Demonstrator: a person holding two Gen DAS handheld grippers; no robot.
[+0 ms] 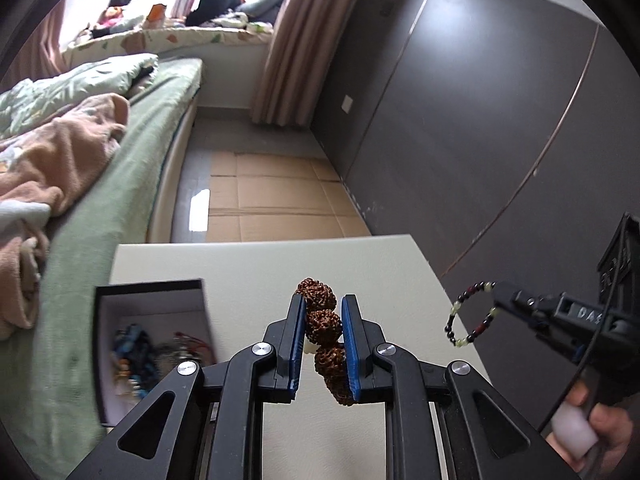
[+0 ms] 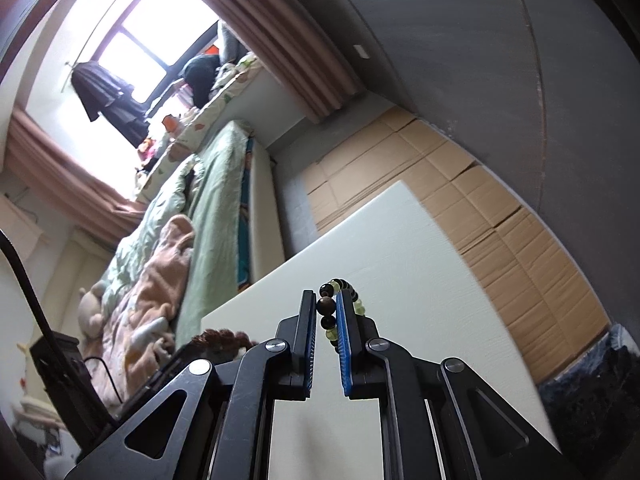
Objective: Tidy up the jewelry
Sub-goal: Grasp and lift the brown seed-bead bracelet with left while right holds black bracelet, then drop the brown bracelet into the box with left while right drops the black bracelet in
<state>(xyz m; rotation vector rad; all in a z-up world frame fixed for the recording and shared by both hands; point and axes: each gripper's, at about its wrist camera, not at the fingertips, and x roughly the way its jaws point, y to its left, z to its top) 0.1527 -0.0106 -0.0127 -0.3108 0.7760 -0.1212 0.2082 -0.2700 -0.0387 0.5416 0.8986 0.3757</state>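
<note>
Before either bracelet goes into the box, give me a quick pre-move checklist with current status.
1. Left tongs clamped on the brown knobbly seed-bead bracelet: ok.
2. Right tongs clamped on the dark and pale green small-bead bracelet: ok.
3. Black open-topped jewelry box open: ok.
4. Room left in box: cannot tell, blurred.
5. Small-bead bracelet hanging free of the white table: ok.
</note>
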